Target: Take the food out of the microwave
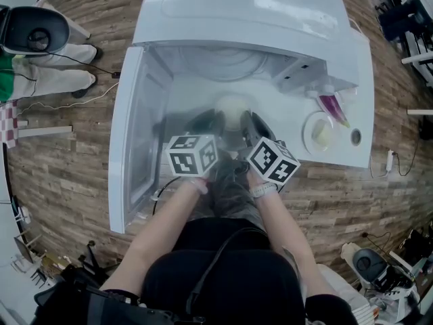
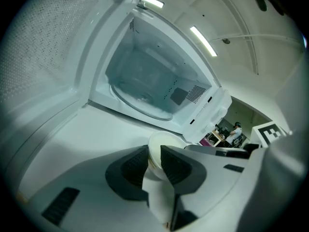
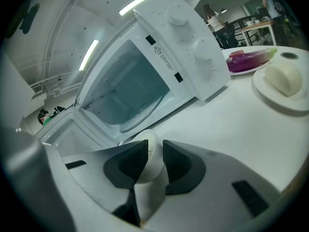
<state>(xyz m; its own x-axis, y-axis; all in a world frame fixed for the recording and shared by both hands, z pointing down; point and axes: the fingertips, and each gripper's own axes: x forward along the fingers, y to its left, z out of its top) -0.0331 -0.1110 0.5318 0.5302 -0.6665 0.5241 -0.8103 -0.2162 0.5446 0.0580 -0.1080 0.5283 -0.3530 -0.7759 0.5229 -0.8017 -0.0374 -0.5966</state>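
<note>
Two grippers share one white bowl (image 1: 232,106). The left gripper (image 2: 153,152) has its jaws partly closed on the bowl's rim, one pad inside and one outside. The right gripper (image 3: 154,150) pinches the opposite rim the same way. The bowl is outside the microwave (image 1: 243,19), over the table (image 1: 338,156) between the open cavity and the table's near edge (whether it rests there is unclear). The door (image 1: 128,141) stands swung left. Near the right edge, a plate (image 1: 310,122) carries a pale bun (image 1: 323,135).

Open microwave (image 1: 243,19), pale bowl (image 1: 232,105) before it, left hand-held gripper (image 1: 208,120) and right hand-held gripper (image 1: 253,123) on its sides
</note>
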